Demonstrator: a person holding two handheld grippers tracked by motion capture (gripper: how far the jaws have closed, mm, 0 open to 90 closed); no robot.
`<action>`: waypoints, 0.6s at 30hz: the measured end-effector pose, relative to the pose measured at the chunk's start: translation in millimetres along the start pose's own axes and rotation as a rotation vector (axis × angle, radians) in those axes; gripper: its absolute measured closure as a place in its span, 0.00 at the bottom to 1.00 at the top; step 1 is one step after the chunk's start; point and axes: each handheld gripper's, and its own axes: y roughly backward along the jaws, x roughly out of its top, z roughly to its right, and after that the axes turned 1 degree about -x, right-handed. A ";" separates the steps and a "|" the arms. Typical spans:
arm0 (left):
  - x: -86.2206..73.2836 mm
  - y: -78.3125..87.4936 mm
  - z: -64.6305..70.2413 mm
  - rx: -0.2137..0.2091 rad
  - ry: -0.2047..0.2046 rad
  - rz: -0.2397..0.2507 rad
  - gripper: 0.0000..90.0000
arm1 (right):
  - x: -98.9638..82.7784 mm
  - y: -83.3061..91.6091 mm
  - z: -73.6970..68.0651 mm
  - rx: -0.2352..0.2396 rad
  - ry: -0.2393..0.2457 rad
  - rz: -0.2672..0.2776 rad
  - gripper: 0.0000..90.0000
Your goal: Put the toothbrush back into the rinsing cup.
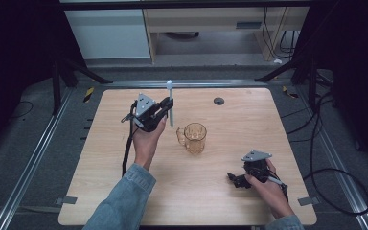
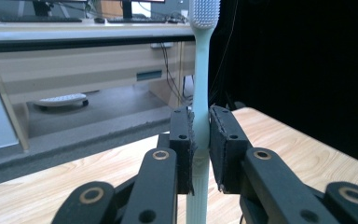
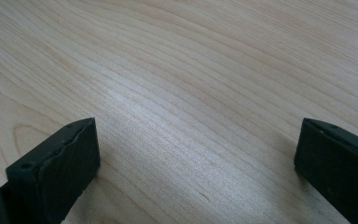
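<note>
My left gripper (image 1: 167,106) is raised above the table's far left part, shut on a pale green toothbrush (image 1: 170,103). The toothbrush (image 2: 201,84) stands upright with its bristled head on top, pinched at mid handle between the two pads of the left gripper (image 2: 201,149). An amber glass mug (image 1: 194,138) with its handle to the left stands on the table just right of and nearer than the brush. My right gripper (image 1: 233,179) rests low at the table's near right, jaws wide apart in the right gripper view (image 3: 196,154), nothing but wood between them.
The wooden table (image 1: 100,182) has a dark round grommet (image 1: 218,100) near its far edge. Beyond the table stand a desk with drawers (image 2: 98,70) and cables. Black stand legs (image 1: 287,72) reach in at both far corners.
</note>
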 end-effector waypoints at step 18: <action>-5.8 -0.8 -0.4 -0.017 0.026 0.090 0.88 | 0.0 0.0 0.0 0.000 0.000 0.000 0.00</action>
